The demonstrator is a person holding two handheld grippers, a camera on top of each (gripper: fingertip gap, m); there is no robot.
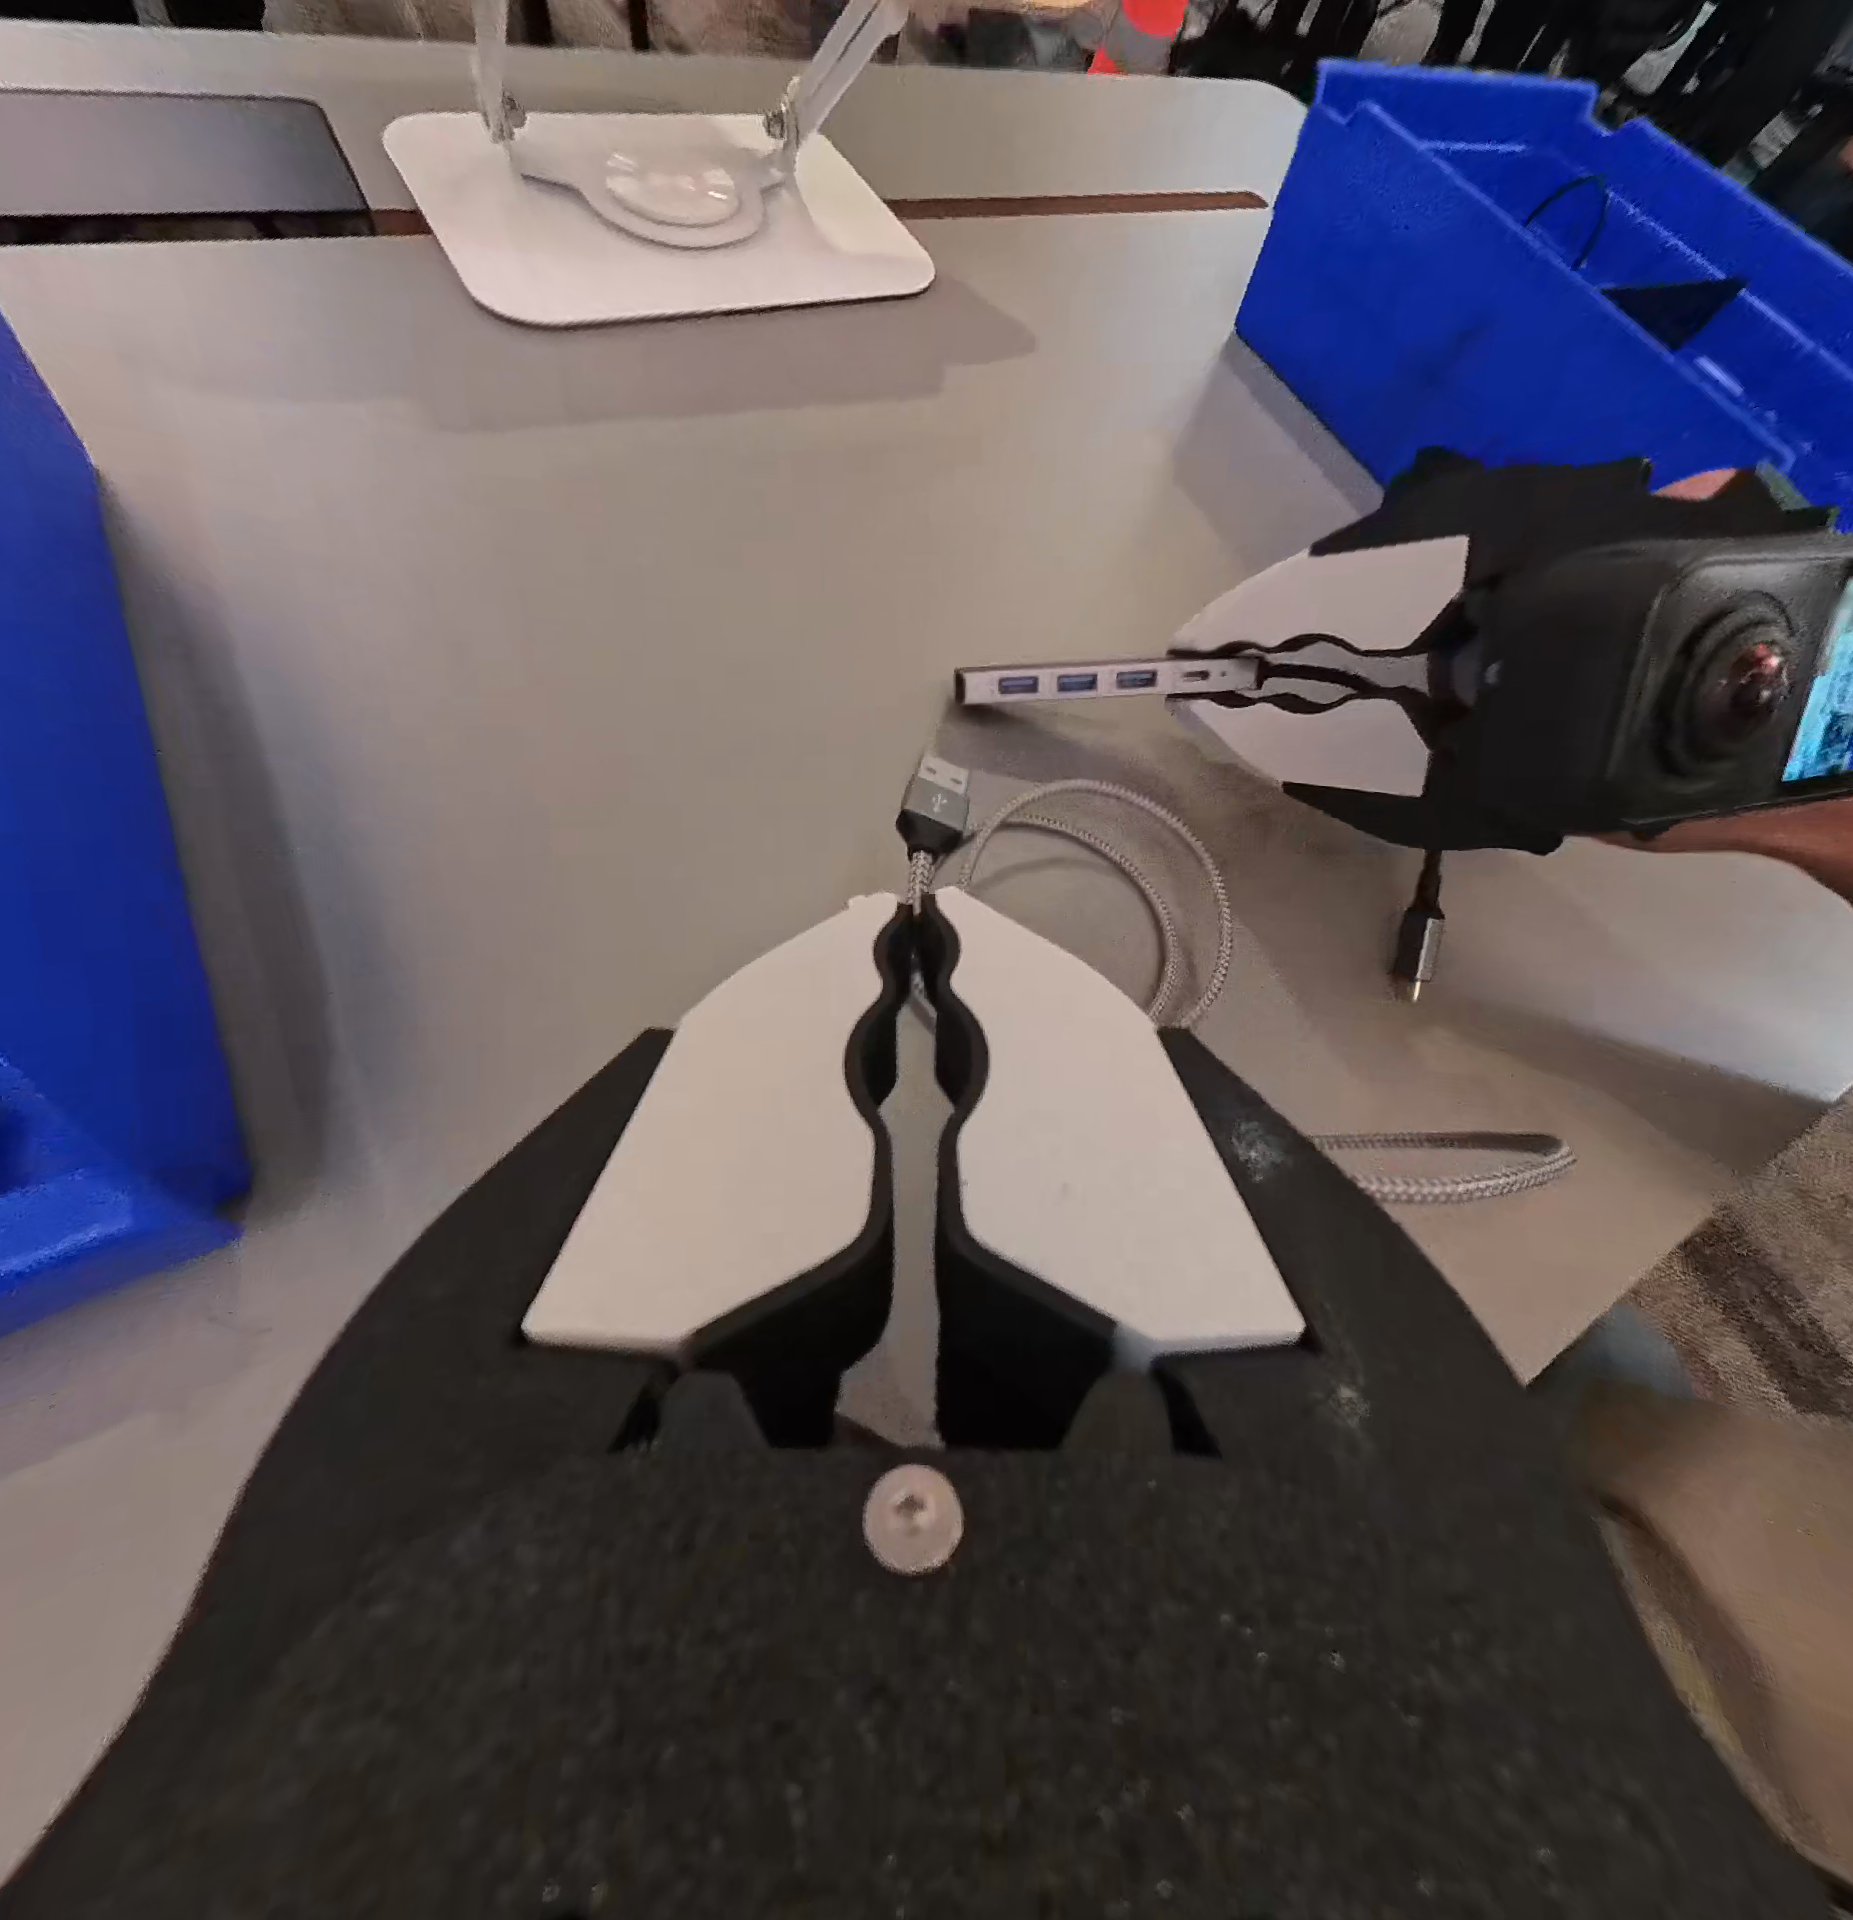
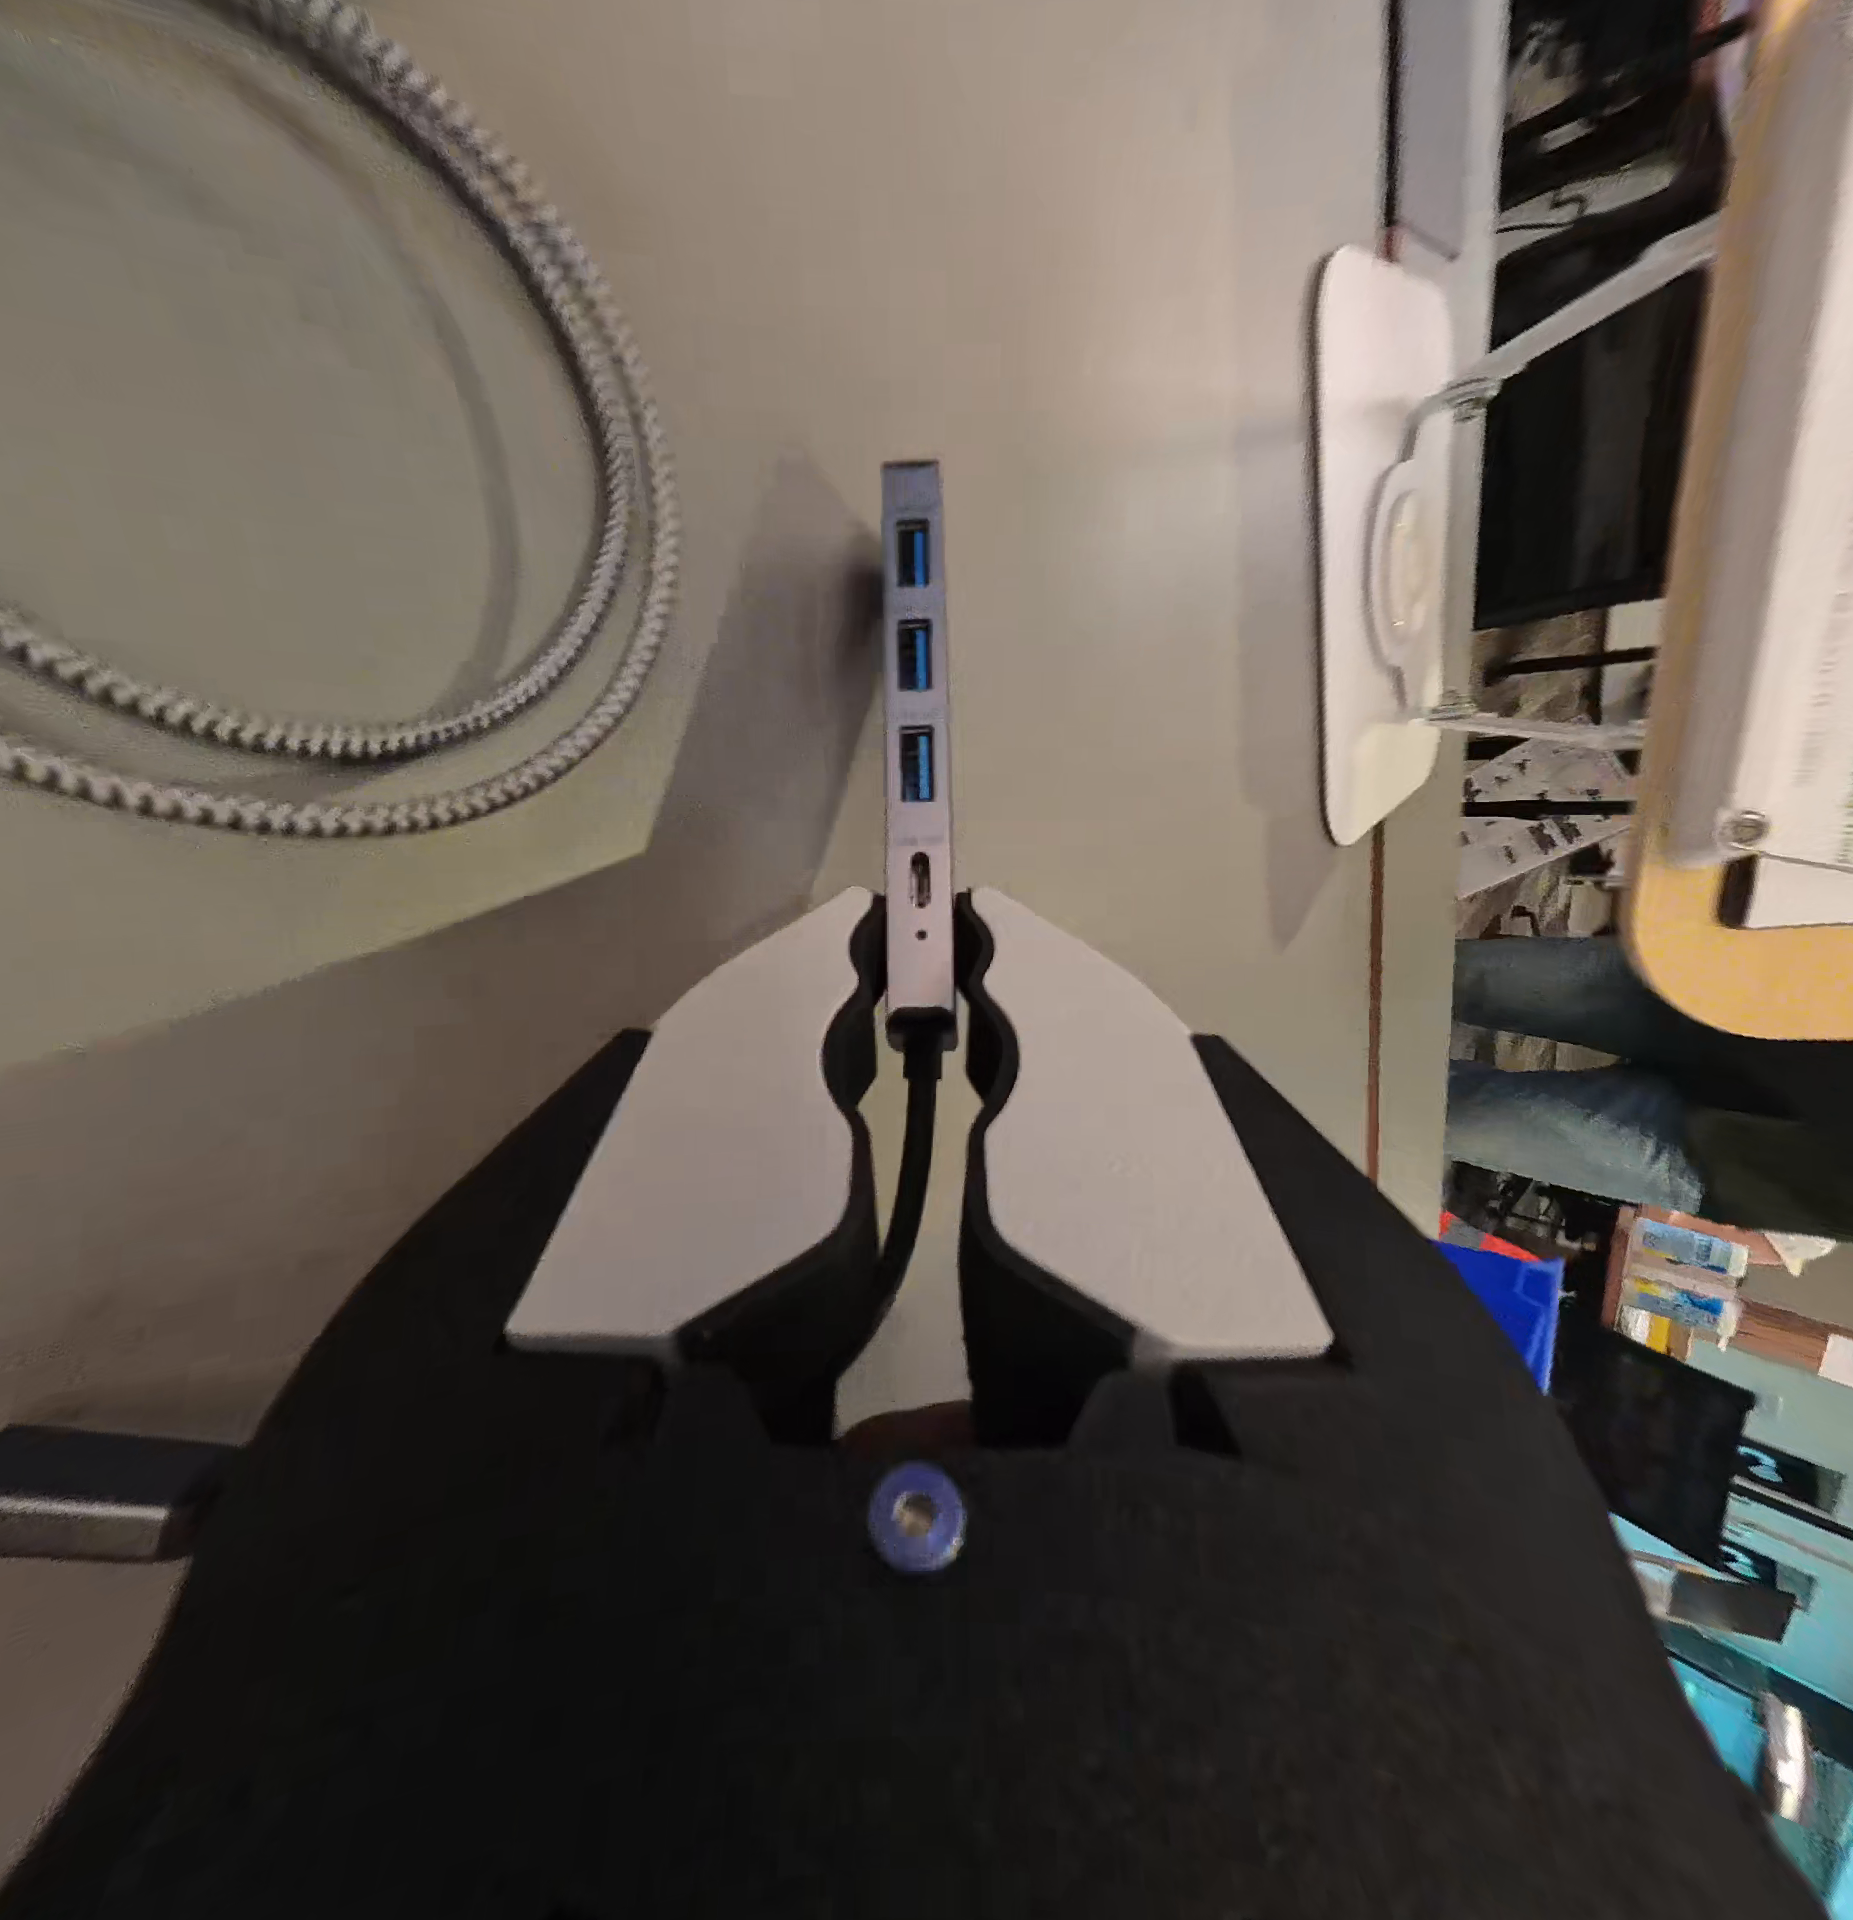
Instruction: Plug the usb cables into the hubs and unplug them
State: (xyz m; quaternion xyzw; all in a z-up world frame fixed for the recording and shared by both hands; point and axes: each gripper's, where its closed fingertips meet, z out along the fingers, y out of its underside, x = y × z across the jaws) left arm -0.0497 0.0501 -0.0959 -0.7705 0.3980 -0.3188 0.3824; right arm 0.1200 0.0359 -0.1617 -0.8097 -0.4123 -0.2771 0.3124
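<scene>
Just then my left gripper (image 1: pixel 917 906) was clamped on the braided grey cable (image 1: pixel 1192 904) right behind its plug, the two white fingers (image 1: pixel 756 1122) pinched nearly together at the tips. The USB plug (image 1: pixel 937 795) stuck out past those tips, tilted up and a little to the right, its metal end aimed toward the hub but clearly apart from it. Behind the plug the cable looped over the grey table (image 1: pixel 589 582) and trailed off to my right near the table's edge.

My right gripper (image 1: pixel 1213 677) came in from the right side, turned on its side, and was closed on the slim grey hub (image 1: pixel 1088 683) at the end where its own short black lead leaves it. The hub stuck out level above the table, its row of three blue ports facing my left gripper. From the right wrist view I saw the hub (image 2: pixel 917 727) standing straight out between my right gripper's tips (image 2: pixel 920 940), both pads pressed against its narrow sides, the black lead (image 2: pixel 906 1174) running back between the fingers, and the braided cable (image 2: pixel 548 416) coiled off to the side. That lead's small connector (image 1: pixel 1418 945) hung below the right gripper.

A blue bin (image 1: pixel 1587 281) sat at the far right of the table, another blue bin (image 1: pixel 60 831) at the left, and a white stand base (image 1: pixel 673 223) at the back.
</scene>
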